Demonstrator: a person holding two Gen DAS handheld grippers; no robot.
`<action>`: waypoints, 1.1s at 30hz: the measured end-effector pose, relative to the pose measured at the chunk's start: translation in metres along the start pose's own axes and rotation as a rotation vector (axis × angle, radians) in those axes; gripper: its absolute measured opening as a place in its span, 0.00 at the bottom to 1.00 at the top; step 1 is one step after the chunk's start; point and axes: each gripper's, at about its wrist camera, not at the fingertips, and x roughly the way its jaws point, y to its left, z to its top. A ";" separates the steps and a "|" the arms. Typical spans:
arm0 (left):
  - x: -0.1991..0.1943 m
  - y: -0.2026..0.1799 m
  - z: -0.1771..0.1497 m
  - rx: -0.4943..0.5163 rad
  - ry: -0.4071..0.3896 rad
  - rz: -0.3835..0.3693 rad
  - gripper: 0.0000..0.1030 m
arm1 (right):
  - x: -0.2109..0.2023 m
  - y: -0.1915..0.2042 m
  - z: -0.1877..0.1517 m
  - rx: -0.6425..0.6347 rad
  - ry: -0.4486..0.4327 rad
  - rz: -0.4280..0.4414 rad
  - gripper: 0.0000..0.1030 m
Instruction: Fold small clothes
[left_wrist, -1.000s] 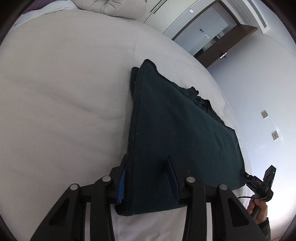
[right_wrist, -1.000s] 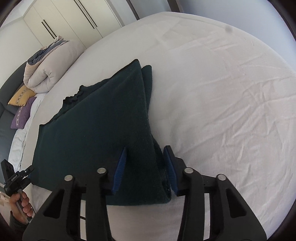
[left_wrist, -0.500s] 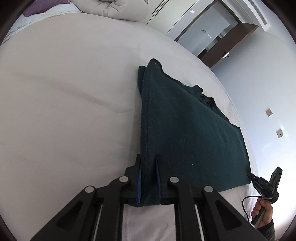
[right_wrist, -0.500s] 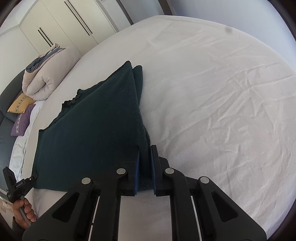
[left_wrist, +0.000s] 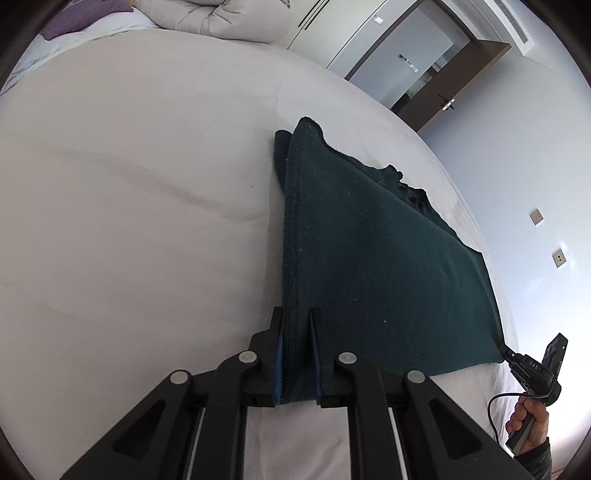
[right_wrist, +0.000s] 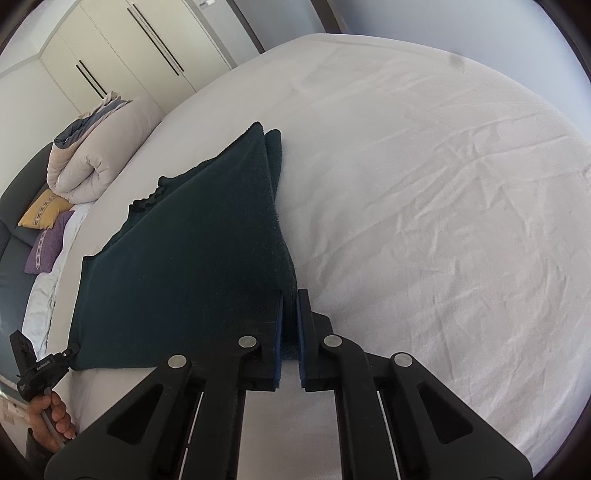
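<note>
Item: dark green garment, already folded at least once, lying flat on the white bed sheet with its doubled edges showing at the far corner. Change noted: a second earlier both sets of jaws stood apart astride the near corners; by this moment both had closed onto the cloth. Meaning for the task, as a judgement: the grasp for the next fold was made, and the near edge was ready to be lifted and carried over toward the far edge. Left gripper: narrow, pads pressed on the garment's near left corner, several layers of cloth between them. Right gripper: narrow, clamped on the near right corner, cloth pinched between the blue pads. Also present: rolled duvet and cushions at the bed's head.
</note>
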 end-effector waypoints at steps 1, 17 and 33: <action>0.000 -0.001 0.000 0.006 -0.001 0.005 0.12 | -0.001 -0.004 -0.001 0.009 0.002 0.001 0.05; -0.002 0.003 -0.009 0.024 -0.009 0.012 0.12 | 0.014 -0.020 -0.003 0.032 0.044 0.031 0.05; -0.009 0.007 -0.021 0.000 -0.022 0.016 0.08 | 0.009 -0.014 -0.009 0.016 0.037 0.002 0.05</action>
